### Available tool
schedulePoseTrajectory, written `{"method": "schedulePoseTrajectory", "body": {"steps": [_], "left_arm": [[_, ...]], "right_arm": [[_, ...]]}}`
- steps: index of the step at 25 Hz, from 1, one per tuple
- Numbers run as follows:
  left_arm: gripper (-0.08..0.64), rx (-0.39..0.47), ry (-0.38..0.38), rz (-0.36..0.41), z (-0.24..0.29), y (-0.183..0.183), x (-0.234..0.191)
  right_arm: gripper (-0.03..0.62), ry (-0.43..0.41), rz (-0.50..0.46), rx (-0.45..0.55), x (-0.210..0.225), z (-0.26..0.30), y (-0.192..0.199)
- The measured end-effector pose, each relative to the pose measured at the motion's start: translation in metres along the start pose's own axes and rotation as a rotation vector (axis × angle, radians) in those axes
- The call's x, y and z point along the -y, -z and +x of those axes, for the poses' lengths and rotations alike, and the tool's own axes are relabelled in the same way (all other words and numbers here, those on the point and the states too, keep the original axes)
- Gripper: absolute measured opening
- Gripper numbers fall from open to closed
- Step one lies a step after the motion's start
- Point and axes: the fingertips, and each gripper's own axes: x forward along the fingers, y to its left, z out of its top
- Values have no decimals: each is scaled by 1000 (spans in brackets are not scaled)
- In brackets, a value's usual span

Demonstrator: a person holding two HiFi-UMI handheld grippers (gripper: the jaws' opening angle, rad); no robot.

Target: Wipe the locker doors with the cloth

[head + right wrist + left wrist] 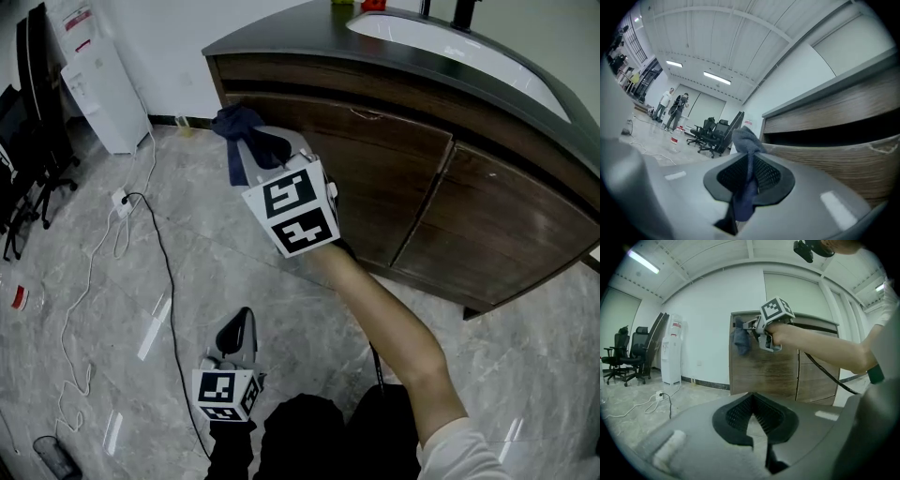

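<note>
Dark blue cloth (246,136) hangs bunched from your right hand-held gripper (277,159) in the head view, raised to the top left corner of the wooden locker doors (394,187), just under the counter (281,33). Your left hand-held gripper (236,330) idles low over the floor, near a loose cable (164,253) that could catch your foot if you step sideways along the doors. From the left gripper view, that hand-held gripper's jaws are pressed together with nothing between them, so it cannot rescue the cloth quickly. You also see the cloth dangling as a narrow wad against the door's edge, which would probably wipe only a thin stripe. In the right gripper view, the jaws are pinching just one fold of the cloth, with a small tuft ahead of the tips and the rest trailing behind. Dragging it across the wood may tug that fold free and drop the cloth. With so little padding in front, pressing harder could bring the hard jaw tips onto the door and scuff it, or snag them in the dark gap below the counter.
</note>
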Motion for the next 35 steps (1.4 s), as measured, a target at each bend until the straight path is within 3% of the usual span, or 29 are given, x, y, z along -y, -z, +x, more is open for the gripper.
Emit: {"method": "schedulePoseTrajectory", "body": {"steps": [9, 15, 21, 28, 35], "left_arm": [[3, -5, 22, 40, 21, -11, 52], [3, -24, 26, 15, 19, -54, 87], [3, -101, 59, 2, -7, -146, 123], [3, -154, 107, -16, -64, -287, 154], [3, -138, 189, 18, -114, -427, 213]], "right_arm": [[40, -16, 8, 58, 28, -91, -2], [38, -32, 15, 28, 47, -151, -17], [38, 50, 122, -49, 79, -223, -70], [38, 193, 193, -166, 112, -312, -193], [38, 371, 295, -225, 149, -412, -318]]}}
